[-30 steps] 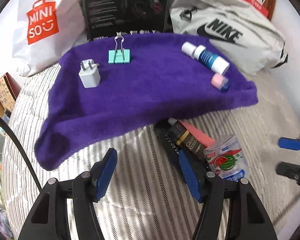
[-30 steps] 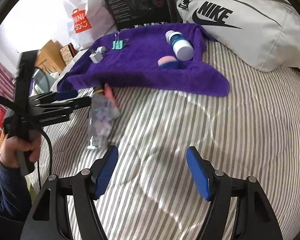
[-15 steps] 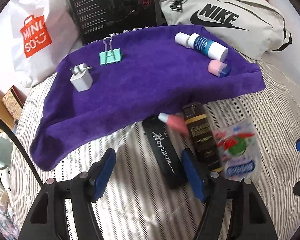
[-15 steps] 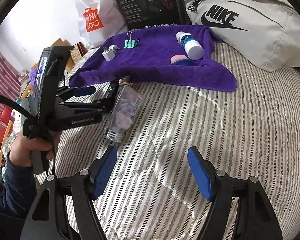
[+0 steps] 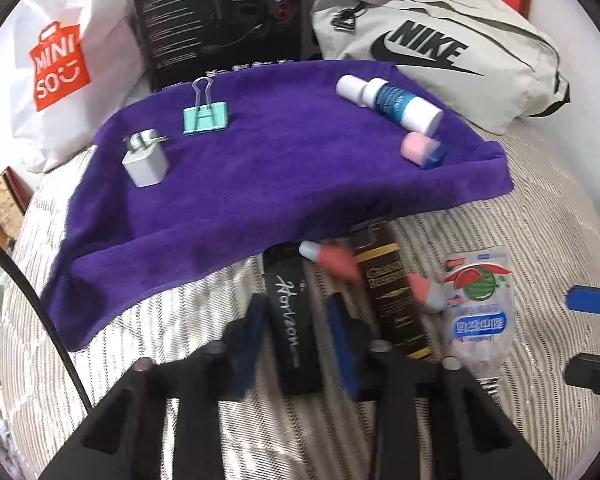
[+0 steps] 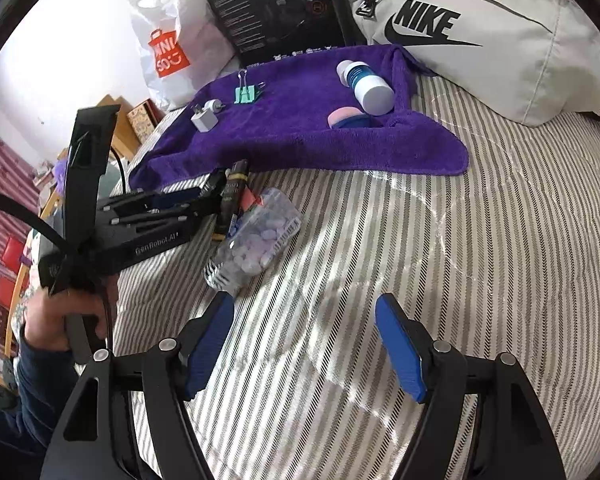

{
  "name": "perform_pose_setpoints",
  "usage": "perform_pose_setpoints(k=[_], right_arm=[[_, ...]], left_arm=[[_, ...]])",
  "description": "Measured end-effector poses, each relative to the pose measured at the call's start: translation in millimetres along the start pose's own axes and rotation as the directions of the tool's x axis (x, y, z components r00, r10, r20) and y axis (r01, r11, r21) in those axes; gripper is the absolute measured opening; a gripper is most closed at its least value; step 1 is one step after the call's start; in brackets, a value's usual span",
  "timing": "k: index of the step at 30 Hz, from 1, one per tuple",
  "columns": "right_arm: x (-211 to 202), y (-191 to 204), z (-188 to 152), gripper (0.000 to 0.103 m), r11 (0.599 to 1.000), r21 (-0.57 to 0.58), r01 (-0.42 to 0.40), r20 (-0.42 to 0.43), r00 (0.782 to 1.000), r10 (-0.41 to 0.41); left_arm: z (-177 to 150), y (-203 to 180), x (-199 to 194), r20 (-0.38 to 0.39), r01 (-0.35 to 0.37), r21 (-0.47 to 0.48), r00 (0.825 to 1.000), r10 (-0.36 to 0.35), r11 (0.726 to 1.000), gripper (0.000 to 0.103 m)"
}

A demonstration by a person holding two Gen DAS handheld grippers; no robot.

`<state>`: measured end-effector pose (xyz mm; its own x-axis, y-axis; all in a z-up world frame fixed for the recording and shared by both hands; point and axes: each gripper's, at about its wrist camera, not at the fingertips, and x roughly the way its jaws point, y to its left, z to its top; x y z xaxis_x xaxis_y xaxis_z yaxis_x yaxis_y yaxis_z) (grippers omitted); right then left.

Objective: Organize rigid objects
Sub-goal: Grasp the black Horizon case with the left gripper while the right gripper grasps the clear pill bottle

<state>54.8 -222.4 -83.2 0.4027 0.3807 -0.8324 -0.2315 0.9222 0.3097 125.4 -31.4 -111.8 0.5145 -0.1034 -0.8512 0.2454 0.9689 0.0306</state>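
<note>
My left gripper (image 5: 296,320) straddles a black box lettered "Horizon" (image 5: 286,280) on the striped bedding, its blue pads (image 5: 338,332) drawn in against the box's sides. Beside it lie a black-and-gold box (image 5: 396,304), a pink tube (image 5: 332,258) and a clear packet of tablets (image 5: 478,312). On the purple towel (image 5: 280,184) sit a white charger (image 5: 146,162), a teal binder clip (image 5: 204,118), a blue-and-white bottle (image 5: 392,100) and a pink-and-blue piece (image 5: 422,150). My right gripper (image 6: 304,344) hangs open over bare bedding, right of the packet (image 6: 256,244).
A grey Nike bag (image 5: 440,48), a black carton (image 5: 220,16) and a white Miniso bag (image 5: 60,64) line the far side behind the towel. A person's hand (image 6: 60,316) holds the left gripper at the bed's left edge. Striped bedding (image 6: 440,260) spreads to the right.
My left gripper has moved forward over the Horizon box and its fingers have narrowed around it. The right gripper has shifted slightly and stays open.
</note>
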Motion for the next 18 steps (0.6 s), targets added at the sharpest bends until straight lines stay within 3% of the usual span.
perform_pose_setpoints(k=[6, 10, 15, 18], right_arm=[[22.1, 20.8, 18.7, 0.073, 1.000, 0.016, -0.025, 0.013, 1.000, 0.025], [50.4, 30.9, 35.7, 0.073, 1.000, 0.020, 0.006, -0.013, 1.000, -0.006], [65.9, 49.9, 33.2, 0.072, 0.985, -0.144, 0.100, -0.045, 0.993, -0.107], [56.9, 43.1, 29.5, 0.072, 0.973, -0.180, 0.142, -0.050, 0.987, -0.153]], left_arm=[[-5.5, 6.2, -4.4, -0.004, -0.012, -0.002, 1.000, 0.012, 1.000, 0.022], [-17.0, 26.9, -11.5, -0.009, -0.008, -0.048, 1.000, 0.008, 0.999, 0.022], [-26.4, 38.5, -15.9, 0.001, 0.010, -0.068, 1.000, -0.010, 0.998, 0.022], [-28.2, 40.3, -16.4, 0.012, 0.023, -0.074, 1.000, -0.022, 0.997, 0.022]])
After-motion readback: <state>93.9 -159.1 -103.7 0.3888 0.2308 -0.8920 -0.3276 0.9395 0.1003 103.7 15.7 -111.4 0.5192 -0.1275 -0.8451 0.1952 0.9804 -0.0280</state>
